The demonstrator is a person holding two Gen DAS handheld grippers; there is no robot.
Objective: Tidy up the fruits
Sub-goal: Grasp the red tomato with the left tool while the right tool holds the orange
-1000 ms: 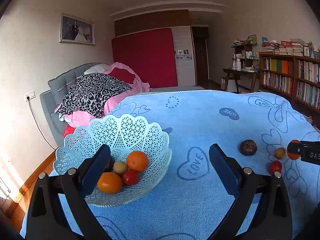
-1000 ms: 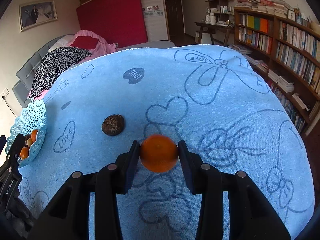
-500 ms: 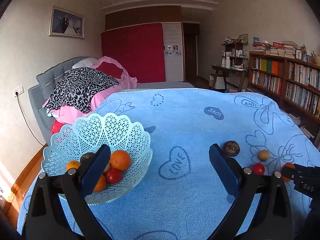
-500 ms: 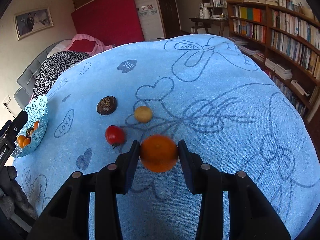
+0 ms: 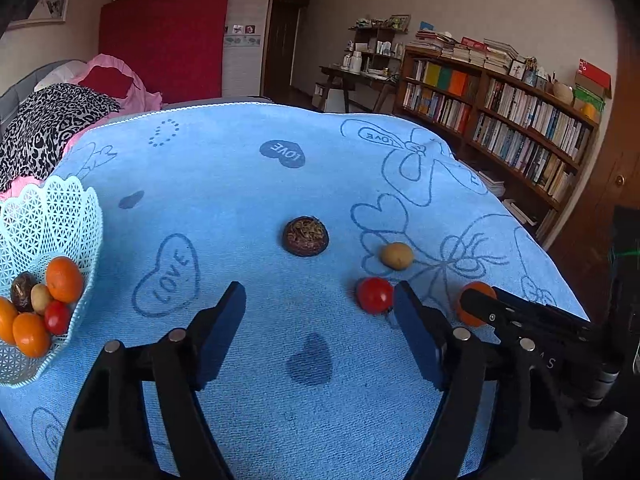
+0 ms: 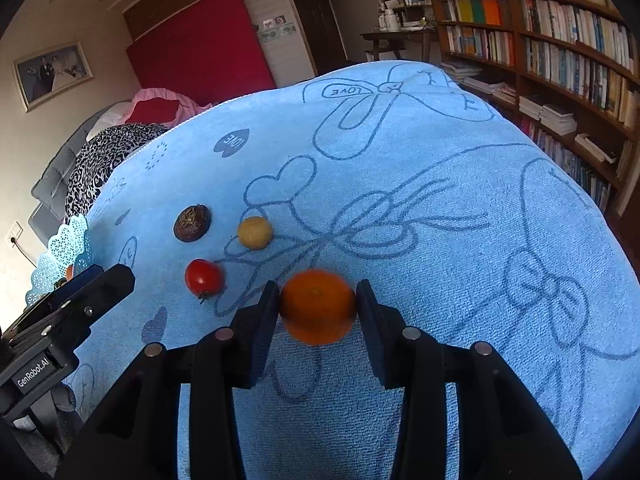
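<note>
Right gripper (image 6: 318, 306): pinching the orange (image 6: 317, 307), held above the blue cloth (image 6: 420, 200).
Left gripper (image 5: 320, 330): fingers spread, empty.
Change: left view has swung right; basket (image 5: 86, 216) now at far left edge, loose fruit ahead.
Loose fruit: tomato (image 5: 374, 295), yellow fruit (image 5: 396, 256), dark fruit (image 5: 306, 236).
Meaning: orange likely goes to the basket next; left seems lined up for the tomato.
</note>
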